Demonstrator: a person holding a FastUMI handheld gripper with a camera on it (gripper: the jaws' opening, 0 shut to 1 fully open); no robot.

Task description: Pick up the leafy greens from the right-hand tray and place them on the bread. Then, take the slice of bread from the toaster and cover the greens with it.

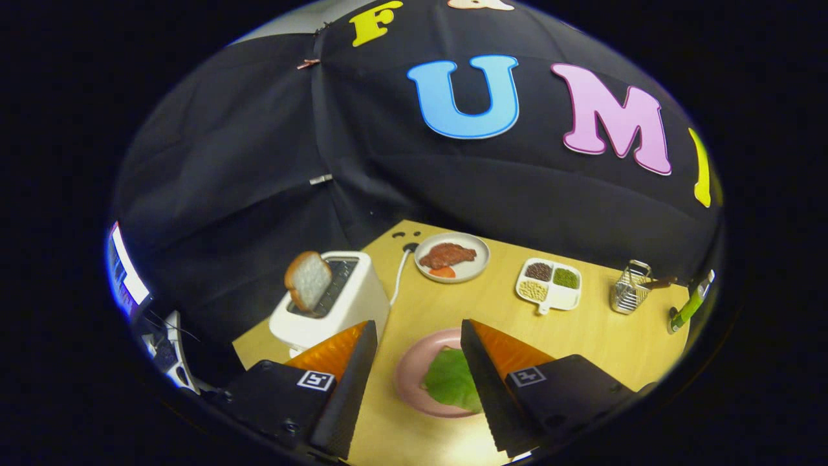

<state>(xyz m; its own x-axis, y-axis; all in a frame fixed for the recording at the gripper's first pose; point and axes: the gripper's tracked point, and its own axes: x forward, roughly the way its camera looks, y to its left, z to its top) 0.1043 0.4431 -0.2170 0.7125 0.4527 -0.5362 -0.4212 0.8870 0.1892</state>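
Fingers come first: we see the gripper (417, 382) with its two black, orange-backed fingers (346, 388) spread well apart and holding nothing. Between them, partly behind the right finger, lies the flat green lettuce leaf (451, 380) on the round pink plate (409, 375); whatever is under the leaf is hidden, so we cannot tell from here whether the bottom bread is beneath it.

We judge that the greens step looks finished (the leaf is already on the plate, free of the fingers) and that the bread step is now in hand. Just beyond the left finger stands the white plastic toaster (349, 304), with one brown-crusted slice of bread (308, 281) sticking up out of its slot, tilted. The next move calls for swinging towards the toaster, bringing the open fingers either side of the slice and closing on it, then lifting it straight up clear of the slot.

Farther out on the pale wooden table (491, 310) we count one round white plate of reddish meat (451, 257), one white divided tray (548, 284) with three fillings showing in its compartments, one small wire basket (630, 287) and one green-handled tool (689, 304) at the table's far right.
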